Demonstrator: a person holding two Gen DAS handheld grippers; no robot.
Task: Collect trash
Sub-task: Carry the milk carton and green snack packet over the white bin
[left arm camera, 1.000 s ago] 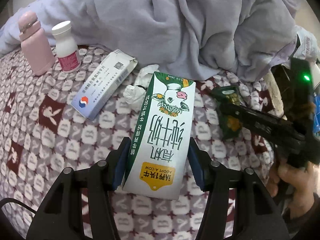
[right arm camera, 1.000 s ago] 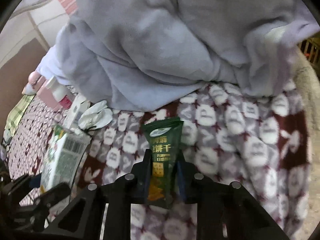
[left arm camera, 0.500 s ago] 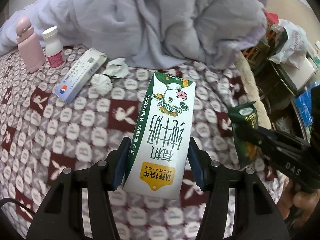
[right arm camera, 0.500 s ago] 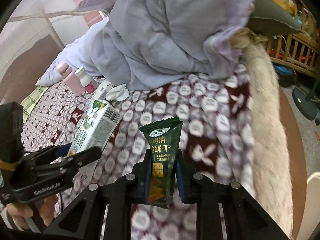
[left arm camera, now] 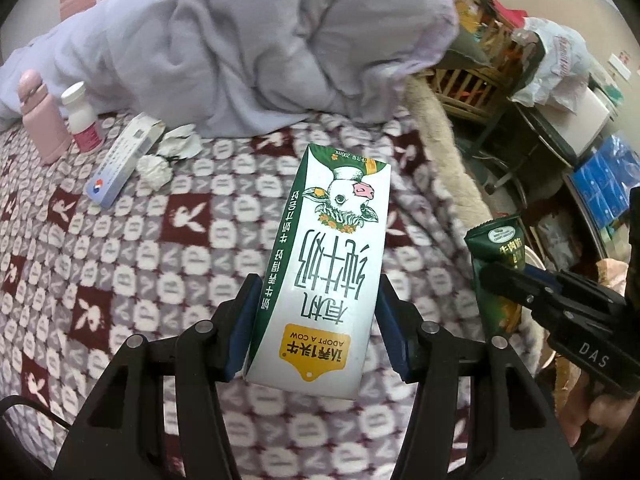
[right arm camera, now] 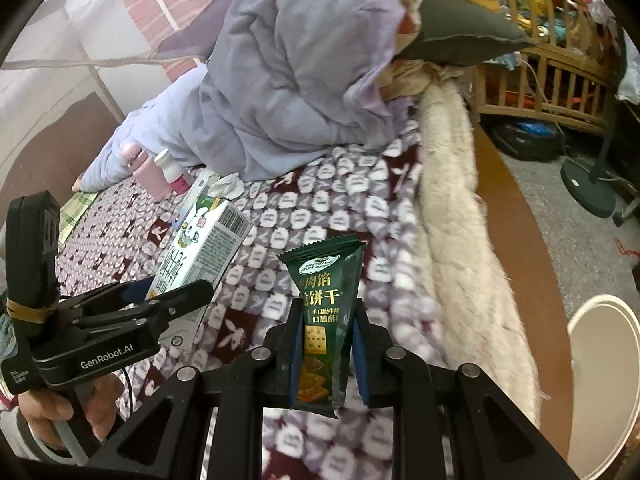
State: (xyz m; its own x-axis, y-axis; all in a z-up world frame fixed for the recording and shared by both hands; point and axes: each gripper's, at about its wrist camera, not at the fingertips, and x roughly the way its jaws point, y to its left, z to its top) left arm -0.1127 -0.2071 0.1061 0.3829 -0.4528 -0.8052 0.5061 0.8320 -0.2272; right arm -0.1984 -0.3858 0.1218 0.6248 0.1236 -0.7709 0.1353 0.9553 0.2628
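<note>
Above the bed (left arm camera: 120, 248), the left claw (left arm camera: 316, 320) holds a milk carton (left arm camera: 324, 264) between its blue pads, pressed on both long sides. The carton's long side runs away from the camera, along the fingers, and its print looks upside down in the left wrist view. It hangs in the air, clear of the blanket.

Just to its right, the right claw (right arm camera: 326, 344) is squeezed tight on a thin green cracker packet (right arm camera: 324, 320). The packet stands up with its crimped end at the far tip, out past the fingers.

Back on the bed, near the grey quilt (left arm camera: 256, 40), a pink bottle (left arm camera: 40, 120) and a white bottle (left arm camera: 82, 118) stand upright side by side. A flat medicine box (left arm camera: 122, 164) lies beside them, with crumpled tissues (left arm camera: 168, 156) touching it.

At the bed's edge runs a fluffy cream trim (right arm camera: 460, 240). Past it is open brown floor, and a white bin (right arm camera: 604, 392) shows at the lower right. I cannot see inside it.
</note>
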